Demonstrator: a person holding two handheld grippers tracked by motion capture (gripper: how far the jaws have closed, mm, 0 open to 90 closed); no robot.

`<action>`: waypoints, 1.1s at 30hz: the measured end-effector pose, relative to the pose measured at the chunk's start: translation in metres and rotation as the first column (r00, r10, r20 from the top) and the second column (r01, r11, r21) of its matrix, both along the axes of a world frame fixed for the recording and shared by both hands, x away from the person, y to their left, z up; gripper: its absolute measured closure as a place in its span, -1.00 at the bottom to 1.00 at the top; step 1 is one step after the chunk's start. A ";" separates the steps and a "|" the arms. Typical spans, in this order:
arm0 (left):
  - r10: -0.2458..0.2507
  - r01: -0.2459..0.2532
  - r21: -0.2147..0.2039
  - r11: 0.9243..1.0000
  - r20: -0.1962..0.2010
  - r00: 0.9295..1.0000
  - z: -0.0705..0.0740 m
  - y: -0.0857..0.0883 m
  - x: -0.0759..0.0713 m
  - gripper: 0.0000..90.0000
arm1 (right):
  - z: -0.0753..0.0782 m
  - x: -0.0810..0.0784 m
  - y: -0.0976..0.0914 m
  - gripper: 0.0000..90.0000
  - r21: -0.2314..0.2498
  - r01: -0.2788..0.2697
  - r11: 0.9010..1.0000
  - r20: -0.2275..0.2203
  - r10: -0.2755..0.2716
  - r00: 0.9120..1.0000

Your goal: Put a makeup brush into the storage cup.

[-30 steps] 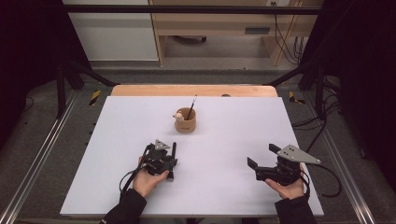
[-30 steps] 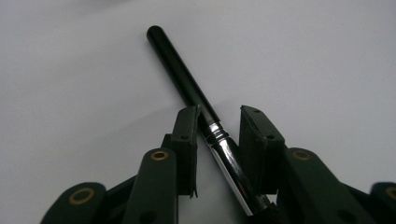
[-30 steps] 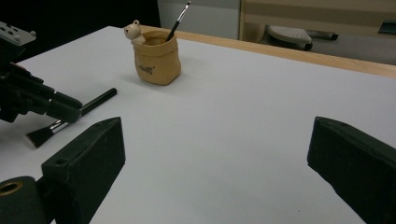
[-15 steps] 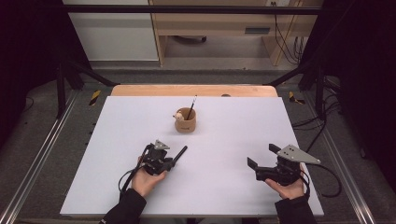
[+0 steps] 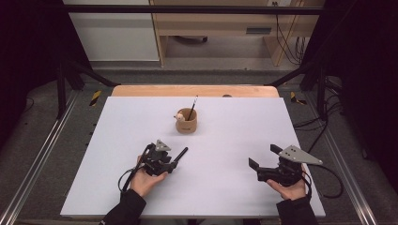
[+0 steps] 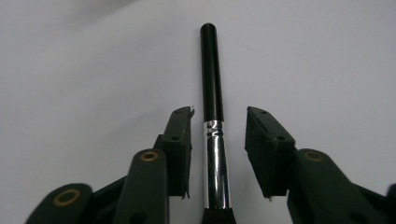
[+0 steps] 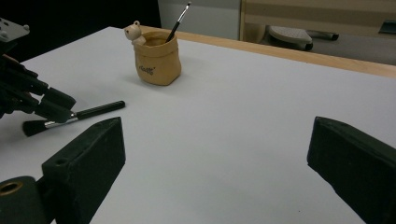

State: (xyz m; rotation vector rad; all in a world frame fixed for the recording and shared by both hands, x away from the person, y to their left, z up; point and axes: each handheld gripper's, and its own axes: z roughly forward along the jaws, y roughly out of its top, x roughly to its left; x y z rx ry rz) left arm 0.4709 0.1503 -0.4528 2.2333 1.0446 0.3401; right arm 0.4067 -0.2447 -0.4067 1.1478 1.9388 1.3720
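the left gripper (image 6: 218,135) is opening; its jaws are standing clear on either side of the brush (image 6: 213,116), which is lying on the table (image 5: 117,140). the right gripper (image 7: 217,154) is resting wide open, gripping nothing.

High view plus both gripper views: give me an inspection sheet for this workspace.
Surface: white table, wooden strip along the far edge.
Job's things: black brush lies flat, silver ferrule between the left gripper's jaws; tan pot at mid-table holds a thin brush and carries a small bear figure.
Clutter: nothing seen.
Grippers: left gripper has just been opening, pads apart from the brush; right gripper wide open, nothing between its jaws.
Cables: one trails from each gripper; more on the floor at right.
Surroundings: metal frame rails, wooden furniture beyond.
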 end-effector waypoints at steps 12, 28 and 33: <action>-0.069 0.070 0.077 0.995 -0.016 0.997 0.030 -0.005 0.010 -0.15 | 0.002 0.000 -0.001 -0.89 0.001 0.004 1.000 0.004 -0.004 1.000; -0.118 0.147 0.198 0.969 -0.151 0.982 0.016 -0.025 0.033 0.10 | 0.001 0.000 0.000 -0.89 -0.001 -0.007 1.000 -0.002 0.007 1.000; -0.114 0.152 0.212 0.965 -0.182 0.977 0.011 -0.027 0.036 0.23 | 0.000 0.001 0.001 -0.89 -0.005 -0.006 1.000 -0.006 0.006 1.000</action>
